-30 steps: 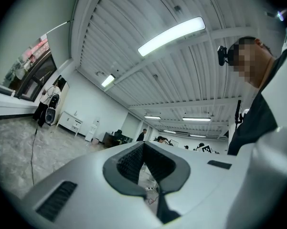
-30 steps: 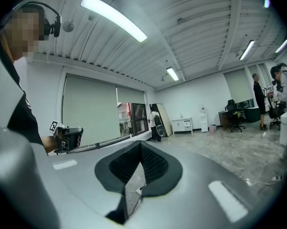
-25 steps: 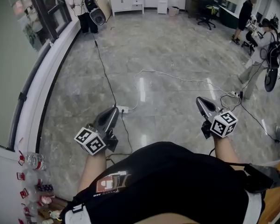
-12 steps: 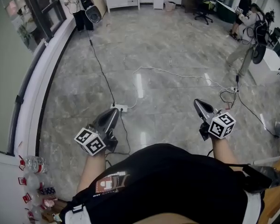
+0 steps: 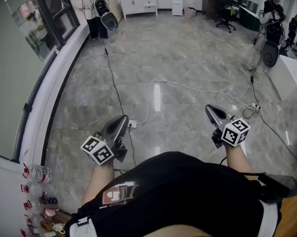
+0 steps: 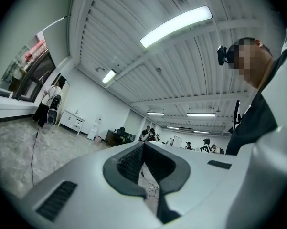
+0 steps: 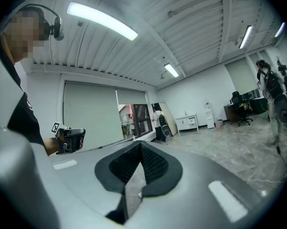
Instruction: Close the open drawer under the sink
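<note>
Holding left gripper [image 5: 119, 123] and right gripper [image 5: 213, 111] pressed together, empty. No drawer in sight; I should locate the sink first.

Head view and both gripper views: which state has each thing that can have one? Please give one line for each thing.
Left gripper: shut, nothing between the jaws.
Right gripper: shut, nothing between the jaws.
Ceiling light: on.
White cable: lying loose across the floor.
Drawer under the sink: not in view, so its state cannot be told.
</note>
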The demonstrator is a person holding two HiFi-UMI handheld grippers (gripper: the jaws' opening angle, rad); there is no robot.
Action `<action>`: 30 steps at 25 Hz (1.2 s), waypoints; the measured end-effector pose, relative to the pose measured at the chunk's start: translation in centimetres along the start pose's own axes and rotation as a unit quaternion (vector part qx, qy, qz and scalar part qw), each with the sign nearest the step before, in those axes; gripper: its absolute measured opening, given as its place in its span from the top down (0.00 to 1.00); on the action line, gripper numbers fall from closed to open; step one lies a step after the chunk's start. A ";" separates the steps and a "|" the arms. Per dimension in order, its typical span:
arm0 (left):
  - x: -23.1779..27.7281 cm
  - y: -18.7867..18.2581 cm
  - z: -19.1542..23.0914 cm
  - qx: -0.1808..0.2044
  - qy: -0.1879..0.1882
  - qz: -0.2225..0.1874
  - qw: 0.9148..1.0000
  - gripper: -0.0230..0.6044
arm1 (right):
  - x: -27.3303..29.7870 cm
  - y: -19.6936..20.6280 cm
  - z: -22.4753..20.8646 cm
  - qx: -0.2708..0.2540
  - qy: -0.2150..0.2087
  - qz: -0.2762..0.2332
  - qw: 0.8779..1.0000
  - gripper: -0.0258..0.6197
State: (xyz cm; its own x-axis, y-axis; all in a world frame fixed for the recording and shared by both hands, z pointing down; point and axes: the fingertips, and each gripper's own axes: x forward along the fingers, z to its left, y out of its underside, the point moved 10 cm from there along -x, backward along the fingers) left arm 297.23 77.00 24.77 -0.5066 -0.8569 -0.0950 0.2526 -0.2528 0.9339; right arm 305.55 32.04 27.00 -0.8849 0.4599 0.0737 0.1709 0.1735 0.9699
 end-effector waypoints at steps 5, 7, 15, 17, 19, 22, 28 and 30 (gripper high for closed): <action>6.1 1.0 -2.6 0.009 -0.009 0.001 1.000 0.96 | -1.8 -1.4 -6.6 -0.004 -0.012 -0.003 1.000 0.97; 8.2 1.1 -3.1 0.010 -0.008 -0.001 1.000 0.96 | -2.1 -2.0 -8.8 -0.003 -0.013 -0.004 1.000 0.97; 13.7 0.9 -0.9 0.016 0.001 0.010 1.000 0.96 | -0.5 -1.8 -14.0 0.006 -0.004 0.001 1.000 0.97; 14.5 1.1 0.6 0.010 0.005 0.010 1.000 0.96 | 0.6 -1.7 -14.6 0.007 0.003 0.003 1.000 0.97; 15.1 1.2 2.3 0.005 0.008 0.014 1.000 0.96 | 1.9 -1.5 -14.9 0.008 0.008 0.006 1.000 0.97; 15.9 0.8 5.6 -0.005 0.020 0.008 1.000 0.96 | 4.6 -2.1 -14.7 -0.003 0.016 0.008 1.000 0.97; 16.0 -4.0 14.4 -0.003 0.040 0.004 0.999 0.96 | 12.9 -4.9 -12.7 -0.019 0.037 -0.002 0.999 0.97; 15.9 -5.2 17.4 -0.006 0.045 -0.001 0.999 0.96 | 15.8 -5.3 -12.1 -0.018 0.041 -0.002 0.999 0.97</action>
State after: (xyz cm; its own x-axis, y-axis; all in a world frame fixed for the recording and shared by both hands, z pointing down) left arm 273.53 72.54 24.46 -0.4310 -0.8934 -0.1271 0.2623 -0.2588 0.9296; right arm 285.43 27.81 25.88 -0.9187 0.3852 0.0874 0.1531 0.1433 0.9778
